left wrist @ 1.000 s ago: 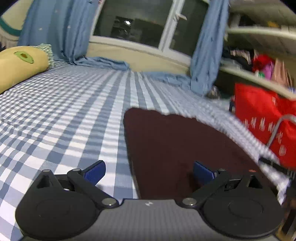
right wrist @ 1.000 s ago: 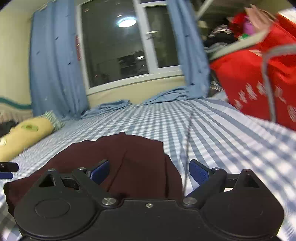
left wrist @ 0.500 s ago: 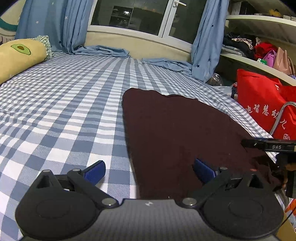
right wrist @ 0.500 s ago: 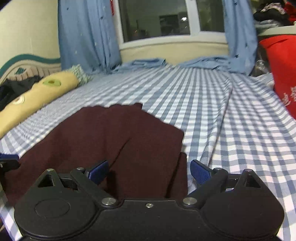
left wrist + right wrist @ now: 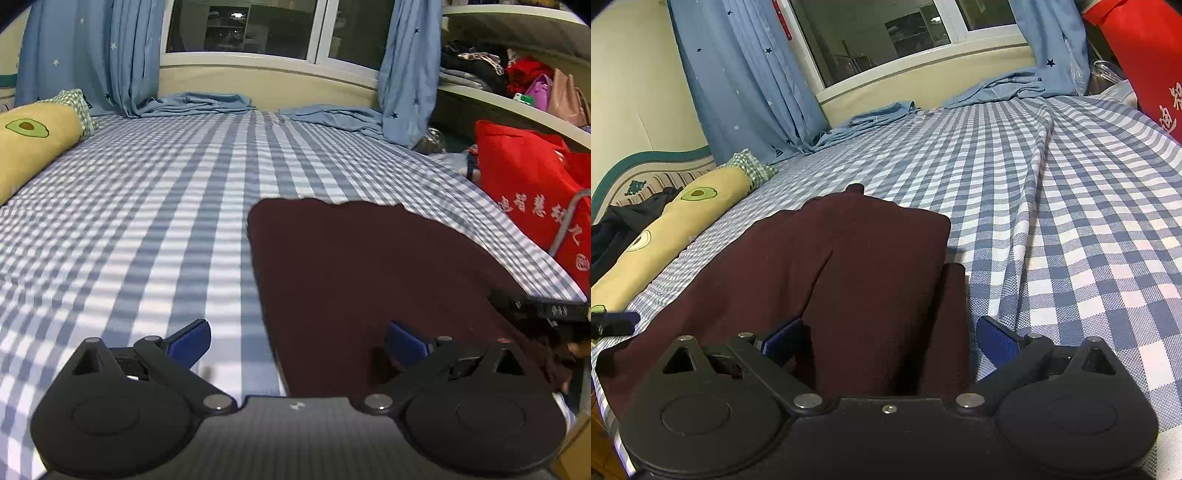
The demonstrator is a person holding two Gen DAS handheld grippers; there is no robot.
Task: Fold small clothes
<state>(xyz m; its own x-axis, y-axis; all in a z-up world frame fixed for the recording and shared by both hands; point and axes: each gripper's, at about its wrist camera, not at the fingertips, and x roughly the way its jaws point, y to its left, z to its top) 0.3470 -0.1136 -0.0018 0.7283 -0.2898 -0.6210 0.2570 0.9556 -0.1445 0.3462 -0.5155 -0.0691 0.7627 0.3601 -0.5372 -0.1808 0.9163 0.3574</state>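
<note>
A dark maroon garment (image 5: 362,273) lies flat on the blue checked bed sheet (image 5: 155,206). It also shows in the right wrist view (image 5: 857,266), partly folded, with a crease down its middle. My left gripper (image 5: 297,341) is open over the garment's left near edge, its right finger above the cloth. My right gripper (image 5: 888,338) is open over the garment's right near edge, holding nothing. The right gripper's tip (image 5: 535,308) shows at the far right of the left wrist view.
A yellow avocado-print pillow (image 5: 33,144) lies along the bed's left side. A red bag (image 5: 532,192) stands at the bed's right edge below cluttered shelves (image 5: 517,81). Blue curtains (image 5: 88,51) and bunched blue cloth (image 5: 199,105) lie by the window.
Both grippers have shifted their view and steadied over the garment's near edge. The garment looks flatter. Both grippers stay open.
</note>
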